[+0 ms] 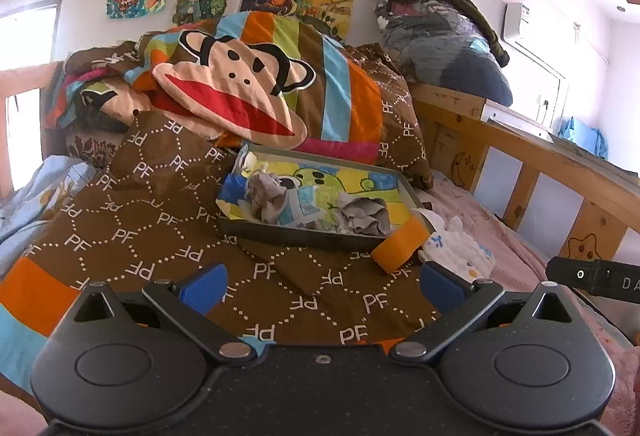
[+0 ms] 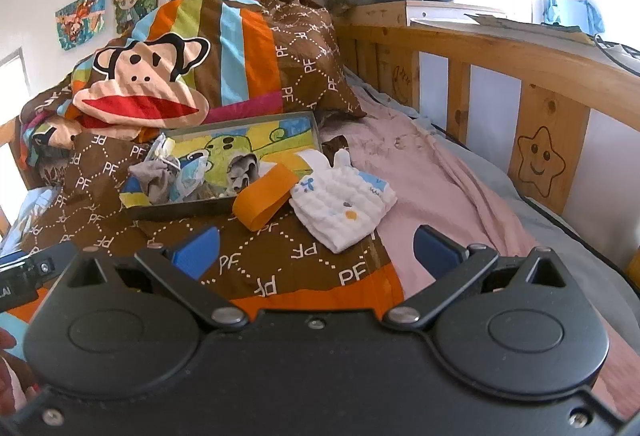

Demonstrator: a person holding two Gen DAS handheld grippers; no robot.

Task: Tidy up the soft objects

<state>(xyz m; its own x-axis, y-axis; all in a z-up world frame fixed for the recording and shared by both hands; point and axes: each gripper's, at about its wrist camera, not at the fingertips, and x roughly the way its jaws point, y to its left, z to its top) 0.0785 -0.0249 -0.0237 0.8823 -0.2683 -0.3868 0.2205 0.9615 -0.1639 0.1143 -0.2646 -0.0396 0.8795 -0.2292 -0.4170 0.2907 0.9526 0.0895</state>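
Both the left gripper (image 1: 320,286) and the right gripper (image 2: 316,250) hover with blue fingers spread apart, holding nothing, above the brown quilt (image 1: 160,232) on the bed. Ahead, a shallow tray (image 2: 180,206) holds crumpled grey socks (image 1: 266,196); an orange band (image 2: 262,202) leans on its edge, touching a white folded cloth (image 2: 344,206).

— How did the left gripper (image 1: 322,286) stand?

— Its two blue fingers (image 1: 204,288) were spread wide apart with nothing between them, hovering without touching anything.

— And the right gripper (image 2: 316,250)?

— The same: blue fingers (image 2: 198,250) parted wide and empty. It was level with the left one, its black body showing at the right edge of the left wrist view.
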